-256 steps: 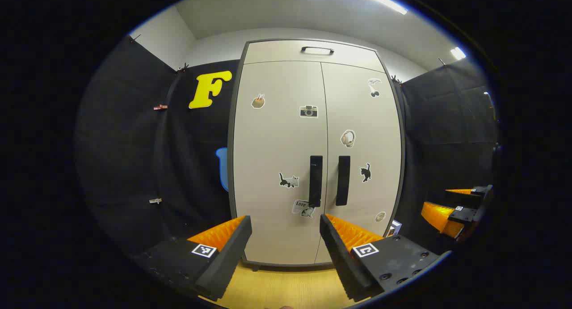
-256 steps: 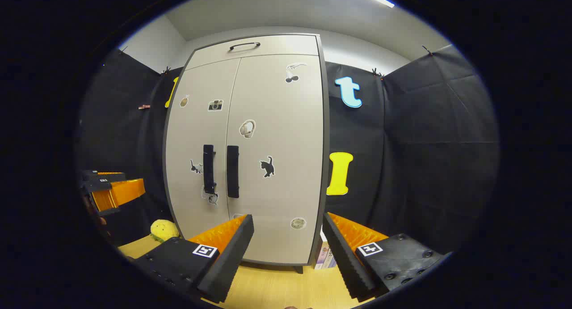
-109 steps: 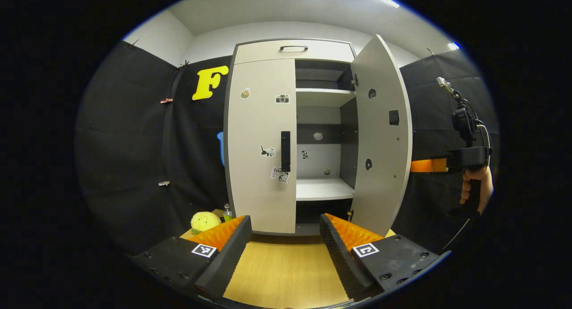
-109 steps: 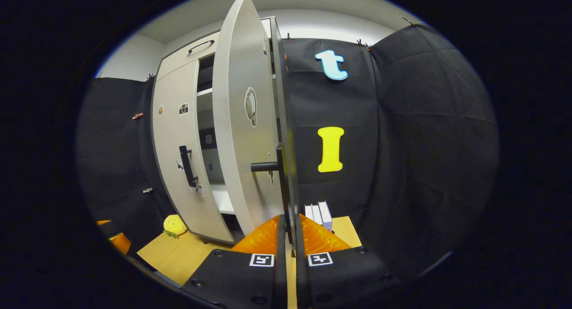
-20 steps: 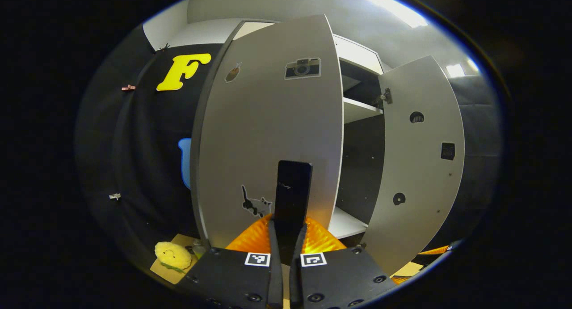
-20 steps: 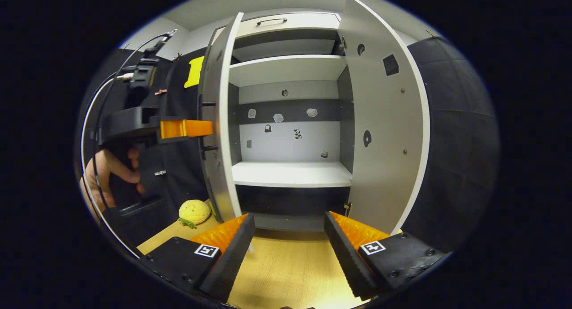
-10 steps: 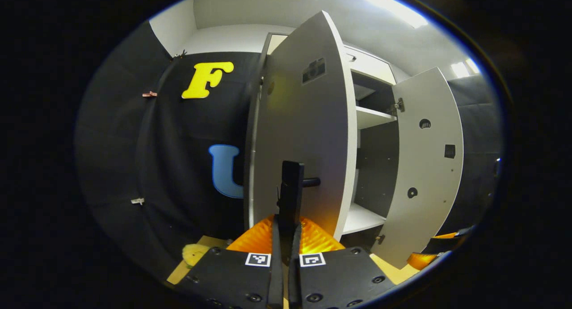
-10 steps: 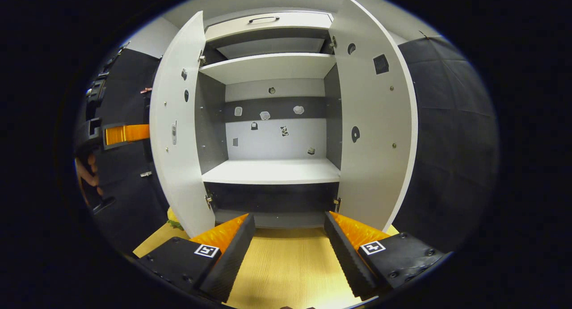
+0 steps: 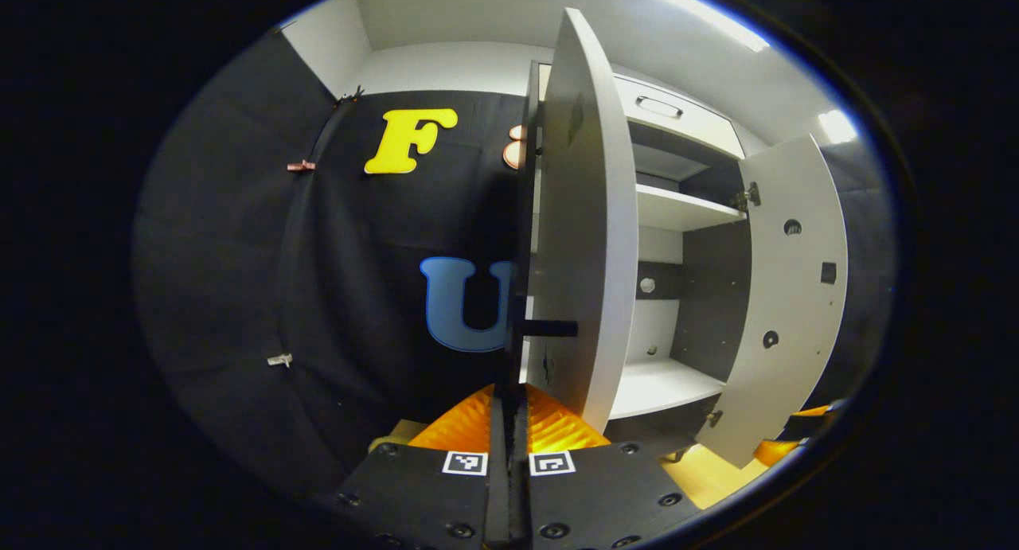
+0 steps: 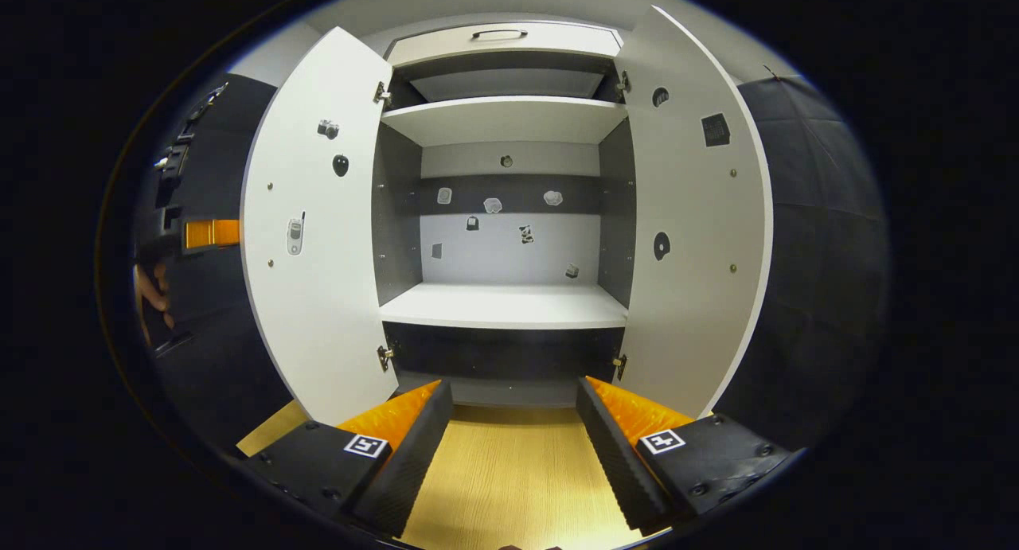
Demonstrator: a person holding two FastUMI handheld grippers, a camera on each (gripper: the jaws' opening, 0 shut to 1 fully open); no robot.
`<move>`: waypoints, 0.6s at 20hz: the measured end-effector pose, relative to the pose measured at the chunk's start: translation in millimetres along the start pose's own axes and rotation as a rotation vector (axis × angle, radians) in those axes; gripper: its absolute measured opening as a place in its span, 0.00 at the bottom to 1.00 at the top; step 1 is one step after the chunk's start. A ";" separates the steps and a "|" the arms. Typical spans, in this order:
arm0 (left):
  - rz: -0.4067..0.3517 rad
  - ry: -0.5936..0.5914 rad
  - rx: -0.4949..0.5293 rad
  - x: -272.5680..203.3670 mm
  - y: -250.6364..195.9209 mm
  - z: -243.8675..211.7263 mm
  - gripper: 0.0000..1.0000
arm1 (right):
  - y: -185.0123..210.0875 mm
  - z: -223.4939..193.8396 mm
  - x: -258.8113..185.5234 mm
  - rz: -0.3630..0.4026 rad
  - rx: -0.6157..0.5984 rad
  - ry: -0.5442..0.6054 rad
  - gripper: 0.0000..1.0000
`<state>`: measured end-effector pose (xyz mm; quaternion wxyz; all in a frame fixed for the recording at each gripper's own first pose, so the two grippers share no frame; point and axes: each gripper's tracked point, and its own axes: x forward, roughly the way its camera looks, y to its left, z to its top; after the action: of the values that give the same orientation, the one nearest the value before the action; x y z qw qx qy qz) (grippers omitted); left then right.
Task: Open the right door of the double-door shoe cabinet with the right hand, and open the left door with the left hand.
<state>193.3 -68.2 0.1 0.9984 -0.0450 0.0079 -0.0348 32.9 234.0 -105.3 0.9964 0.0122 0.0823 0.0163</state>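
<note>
The shoe cabinet (image 10: 505,37) stands with both doors swung wide. In the right gripper view I see the inner faces of the left door (image 10: 310,239) and the right door (image 10: 692,239), with bare shelves (image 10: 505,303) between them. My right gripper (image 10: 513,411) hangs open in front of the cabinet's base, holding nothing. In the left gripper view the left door (image 9: 585,216) is nearly edge-on, and my left gripper (image 9: 509,399) is shut on its dark handle (image 9: 516,351). The left gripper (image 10: 211,233) and the hand (image 10: 151,291) holding it also appear behind the left door.
A light wooden floor (image 10: 513,470) runs from the cabinet towards me. Black cloth walls (image 9: 239,255) close in on both sides. The open right door (image 9: 788,295) juts out on the far side. Small stickers dot the cabinet's back panel (image 10: 509,239).
The left door has swung further outward with my left gripper still shut on its handle. The right gripper stays open, almost unmoved, and the right door stays open.
</note>
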 end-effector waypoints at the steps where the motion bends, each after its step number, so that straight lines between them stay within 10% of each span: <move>1: 0.005 0.002 0.012 1.4 9.1 -1.0 0.05 | -0.2 -0.2 0.0 -0.004 0.001 0.008 0.99; 12: 0.067 0.078 -0.031 -32.0 0.2 -10.7 0.05 | -64.1 38.4 -9.3 -0.078 0.017 -0.045 0.98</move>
<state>161.3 -66.7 -10.2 0.9971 -0.0586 0.0489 -0.0029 31.9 168.8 -67.6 0.9977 0.0179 0.0604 -0.0237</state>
